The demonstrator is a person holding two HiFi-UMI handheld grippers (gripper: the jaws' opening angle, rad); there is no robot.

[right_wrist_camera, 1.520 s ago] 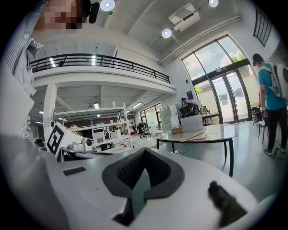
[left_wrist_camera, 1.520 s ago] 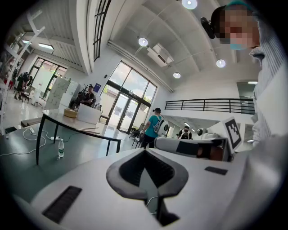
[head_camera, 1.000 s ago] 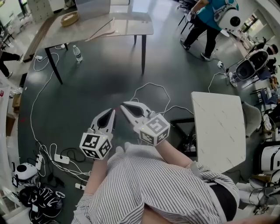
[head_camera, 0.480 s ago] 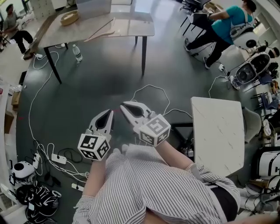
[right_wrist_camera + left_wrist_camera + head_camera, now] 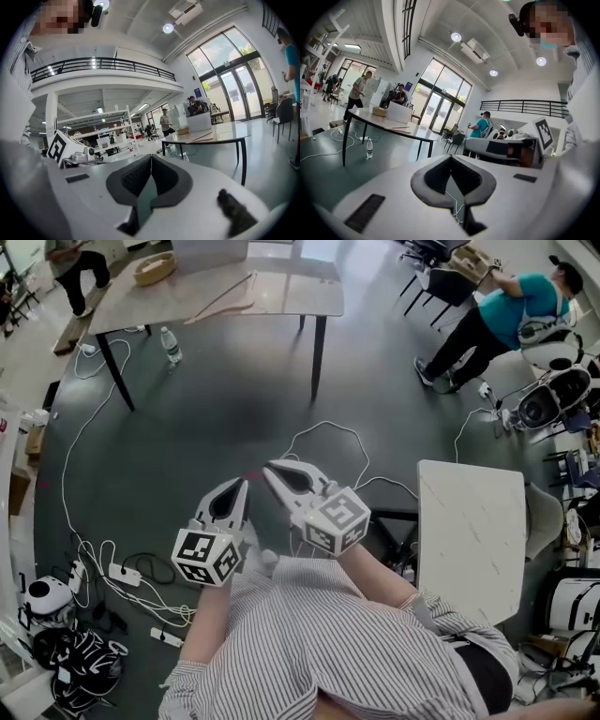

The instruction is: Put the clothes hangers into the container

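Observation:
Wooden clothes hangers (image 5: 221,302) lie on a grey table (image 5: 291,296) far ahead, next to a pale box-shaped container (image 5: 208,251). The left gripper view shows the hangers (image 5: 401,126) and the container (image 5: 399,112) small and distant; so does the right gripper view, with hangers (image 5: 204,137) and container (image 5: 199,122). My left gripper (image 5: 242,486) and right gripper (image 5: 268,469) are held side by side in front of my body over the dark floor, well short of the table. Both are shut with nothing between the jaws (image 5: 451,157) (image 5: 151,156).
A woven basket (image 5: 153,268) sits on the table's left end. A water bottle (image 5: 169,345) stands under it. Cables (image 5: 323,432) and a power strip (image 5: 125,576) lie on the floor. A white side table (image 5: 469,535) stands at my right. People (image 5: 506,315) (image 5: 80,268) move about beyond.
The far table sits slightly lower in the head view. The person in teal has moved right, and another person has walked in at the top left. Both grippers stay shut and empty.

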